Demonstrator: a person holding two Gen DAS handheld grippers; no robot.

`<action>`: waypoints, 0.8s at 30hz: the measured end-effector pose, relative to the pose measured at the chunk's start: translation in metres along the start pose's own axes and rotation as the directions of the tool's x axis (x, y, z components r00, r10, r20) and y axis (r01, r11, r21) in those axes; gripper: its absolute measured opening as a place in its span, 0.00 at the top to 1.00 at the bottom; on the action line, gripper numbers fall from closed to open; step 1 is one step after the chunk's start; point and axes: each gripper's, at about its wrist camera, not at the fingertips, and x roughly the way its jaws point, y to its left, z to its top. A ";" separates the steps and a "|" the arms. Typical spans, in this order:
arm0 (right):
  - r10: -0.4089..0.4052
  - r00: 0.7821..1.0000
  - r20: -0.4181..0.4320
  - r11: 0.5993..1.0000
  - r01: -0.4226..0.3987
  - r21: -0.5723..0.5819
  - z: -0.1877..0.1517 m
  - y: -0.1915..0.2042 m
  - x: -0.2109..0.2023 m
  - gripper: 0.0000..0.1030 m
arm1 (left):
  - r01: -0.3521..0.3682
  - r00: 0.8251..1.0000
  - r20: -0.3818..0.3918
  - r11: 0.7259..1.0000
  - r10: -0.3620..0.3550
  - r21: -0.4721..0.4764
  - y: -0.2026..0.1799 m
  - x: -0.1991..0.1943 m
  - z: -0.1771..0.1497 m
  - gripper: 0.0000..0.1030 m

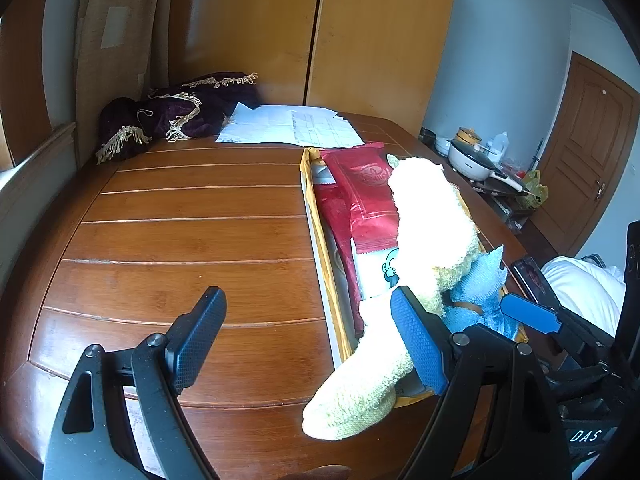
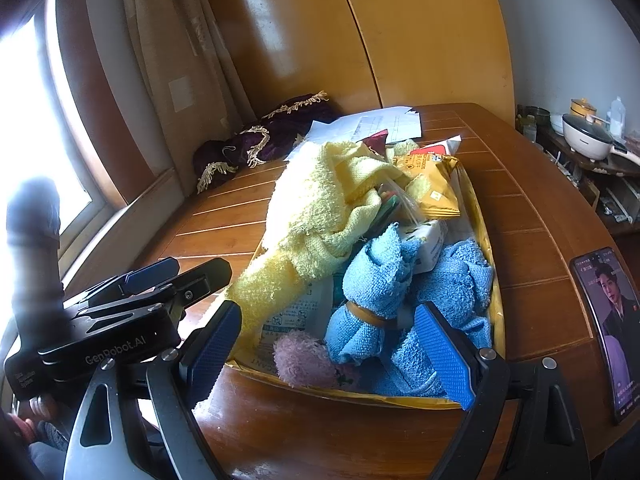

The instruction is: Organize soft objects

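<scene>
Your left gripper [image 1: 308, 340] stands wide open with nothing between its fingers, hovering over the bare wooden table [image 1: 192, 240]. The yellow towel [image 1: 420, 264] lies at about 3 o'clock from that gap: its lower end spills out of the yellow tray [image 1: 316, 240] over the near rim, and the right finger's blue pad [image 1: 418, 344] sits just against it, though you cannot tell whether they truly touch.

Your right gripper [image 2: 336, 348] is also spread wide and holds nothing. Between its pads, at 12 o'clock, lies the blue towel [image 2: 372, 288], rolled and bound by a tan band [image 2: 366, 314], inside the tray [image 2: 496, 300]. A pink fluffy piece [image 2: 304, 360] lies at the near rim, at about 11 o'clock from the gap. Beyond the blue towel the yellow towel [image 2: 312, 216] is heaped across the tray's left side, with yellow snack packets [image 2: 434, 184] at 1 o'clock.

Further out, red packets [image 1: 360, 200] fill the tray's far half in your left view. At the table's far edge lie white papers [image 1: 288, 126] and a purple fringed cloth [image 1: 176, 116]. A phone [image 2: 608, 328] lies at 3 o'clock of your right gripper, screen lit.
</scene>
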 end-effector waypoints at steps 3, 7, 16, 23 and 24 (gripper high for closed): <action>0.008 1.000 0.002 1.000 -0.008 0.008 0.001 -0.001 -0.001 0.12 | -0.001 1.000 -0.003 1.000 0.001 0.000 -0.001 -0.001 0.000 0.18; 0.002 1.000 0.005 1.000 -0.002 0.004 0.002 -0.001 -0.003 0.12 | 0.002 1.000 0.004 1.000 -0.002 0.000 -0.001 -0.002 0.001 0.18; 0.002 1.000 0.010 1.000 -0.002 0.003 0.005 -0.001 -0.003 0.12 | 0.002 1.000 0.005 1.000 -0.002 0.016 -0.005 -0.003 0.002 0.18; 0.000 1.000 0.009 1.000 0.000 0.006 0.005 -0.002 -0.003 0.12 | 0.000 1.000 -0.002 1.000 0.000 0.025 -0.006 -0.003 0.001 0.18; 0.000 1.000 0.009 1.000 0.000 0.006 0.005 -0.002 -0.003 0.12 | 0.001 1.000 -0.001 1.000 -0.001 0.023 -0.006 -0.004 0.001 0.18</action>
